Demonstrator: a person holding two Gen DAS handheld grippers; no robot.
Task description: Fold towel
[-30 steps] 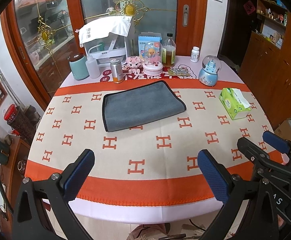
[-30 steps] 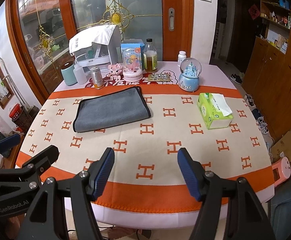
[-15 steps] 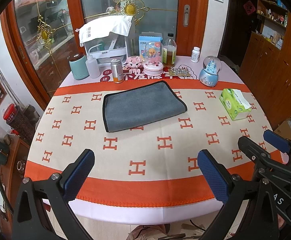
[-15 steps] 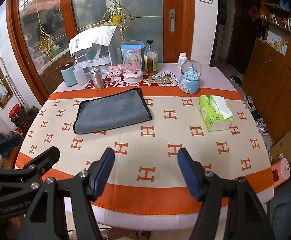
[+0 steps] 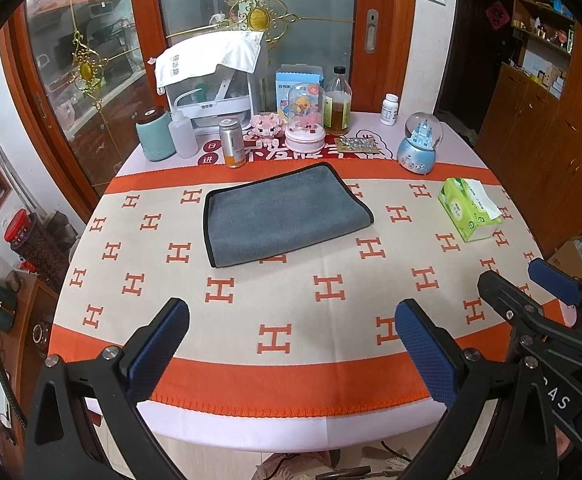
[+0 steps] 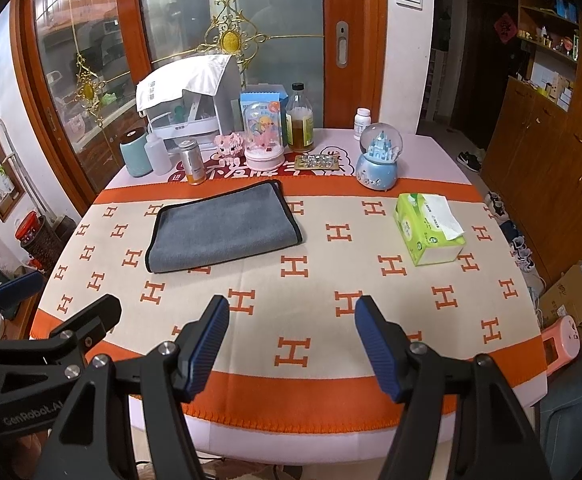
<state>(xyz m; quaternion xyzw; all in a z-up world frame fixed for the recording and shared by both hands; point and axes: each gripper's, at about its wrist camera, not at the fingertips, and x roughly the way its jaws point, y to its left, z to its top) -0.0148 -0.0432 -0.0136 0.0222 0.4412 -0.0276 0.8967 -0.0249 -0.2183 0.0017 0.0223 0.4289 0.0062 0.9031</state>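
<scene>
A grey towel with a black edge lies folded flat on the table's far middle; it also shows in the right wrist view. My left gripper is open and empty above the table's near edge, well short of the towel. My right gripper is open and empty, also at the near edge, to the towel's right. The right gripper shows at the right of the left wrist view, and the left gripper at the left of the right wrist view.
The table has an orange and cream cloth. A green tissue pack lies at the right. Along the back stand a snow globe, a bottle, a can, a teal canister and a white rack.
Both grippers have drifted very slightly; the towel looks a little nearer in the views. The towel itself has not moved.
</scene>
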